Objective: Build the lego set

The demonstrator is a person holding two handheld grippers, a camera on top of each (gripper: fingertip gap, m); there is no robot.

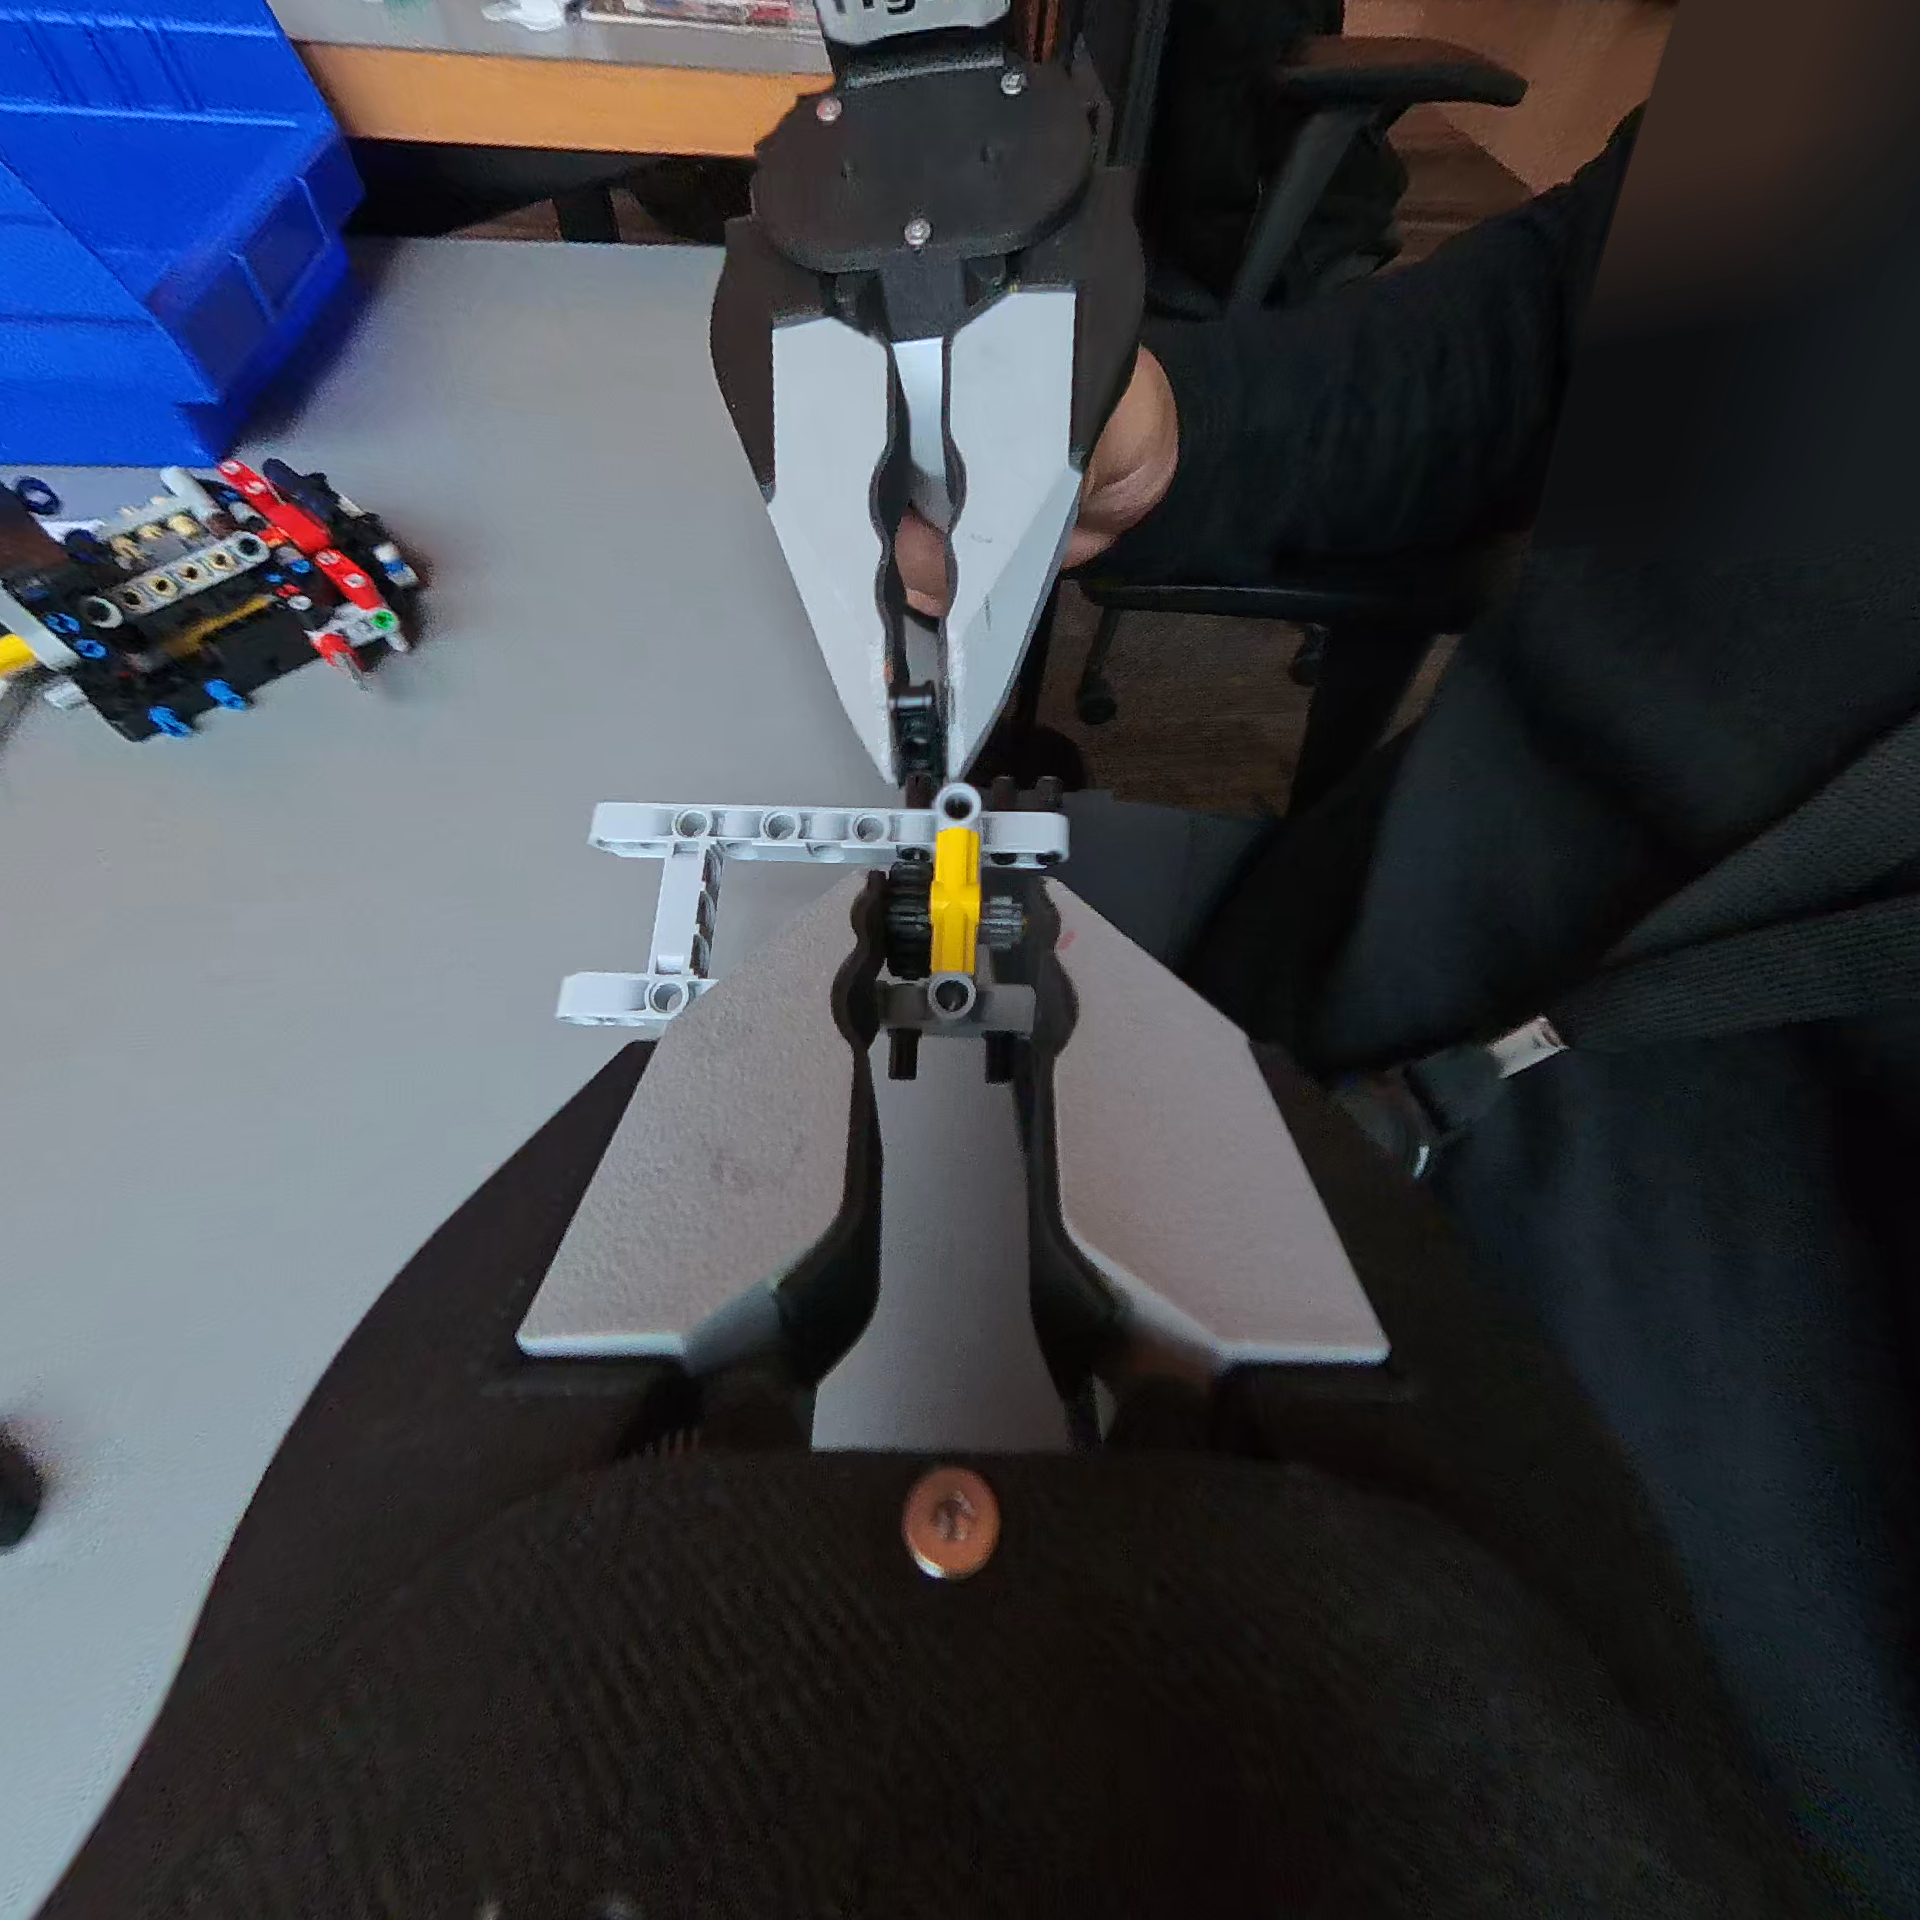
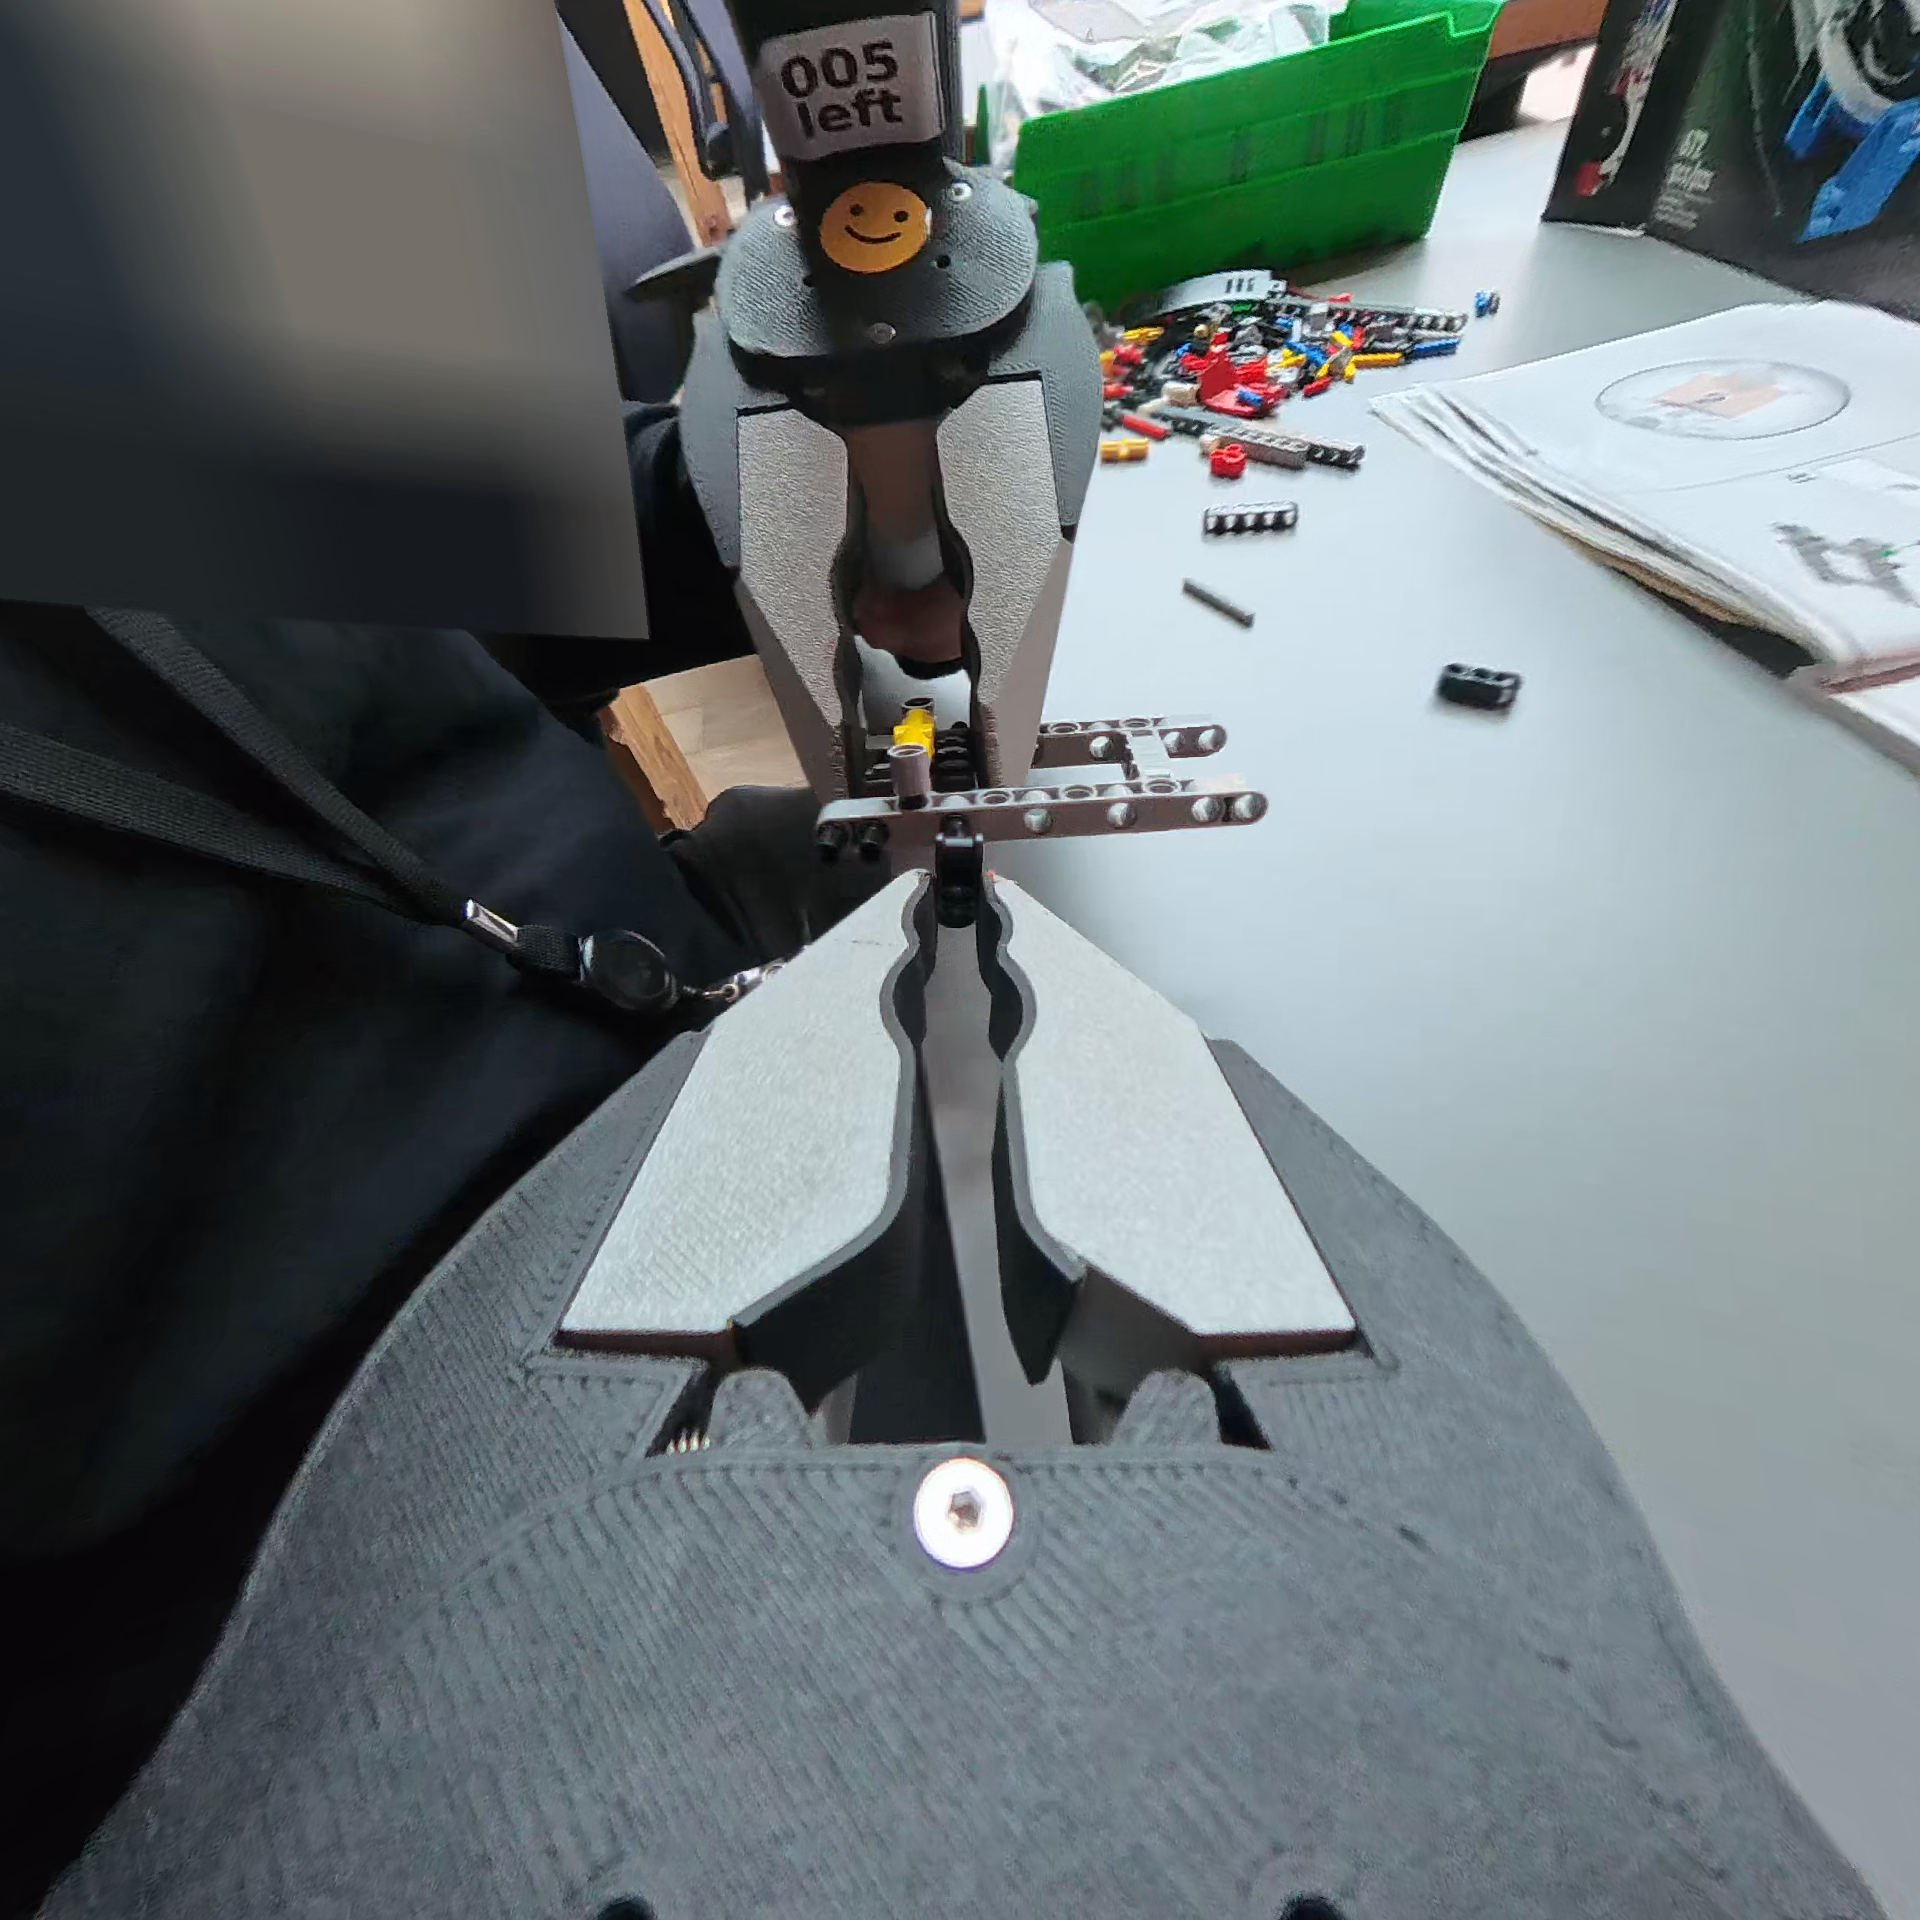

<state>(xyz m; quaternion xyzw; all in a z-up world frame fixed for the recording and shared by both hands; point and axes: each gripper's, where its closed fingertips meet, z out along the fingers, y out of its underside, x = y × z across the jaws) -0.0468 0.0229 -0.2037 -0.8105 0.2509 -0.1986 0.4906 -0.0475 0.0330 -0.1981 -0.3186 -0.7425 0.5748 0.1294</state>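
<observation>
Left claw (image 1: pixel 951 966), low centre in its own wrist view, is closed down on a small lego subassembly (image 1: pixel 831 894): a light grey beam frame with a yellow connector (image 1: pixel 954 909), a black gear (image 1: pixel 906 920) and a dark grey cross-piece pinched between the tips. The grey frame sticks out toward 9 o'clock from the grip, held above the grey surface (image 1: pixel 364 935), not resting on it.

Right claw (image 1: pixel 920 774) comes in from 12 o'clock, tip to tip with the left. Its tips are nearly together, clamped on a small black pin connector (image 1: pixel 914 722). The pin's end meets the top edge of the grey frame, just beside the yellow connector. In the right wrist view the same black pin connector (image 2: pixel 956 883) stands between the right claw's tips (image 2: pixel 956 894), touching the long grey beam (image 2: pixel 1039 816).

At 10 o'clock in the left wrist view, well apart from the claws, sits a larger part-built lego chassis (image 1: pixel 197 603), black with red and blue bits. A blue bin (image 1: pixel 156 208) stands behind it.

In the right wrist view, at 1 o'clock: loose lego pieces (image 2: pixel 1268 353) heaped before a green bin (image 2: pixel 1247 156). Open instruction booklets (image 2: pixel 1683 457) lie at 2 o'clock. A lone black piece (image 2: pixel 1478 686) lies near the booklets.
</observation>
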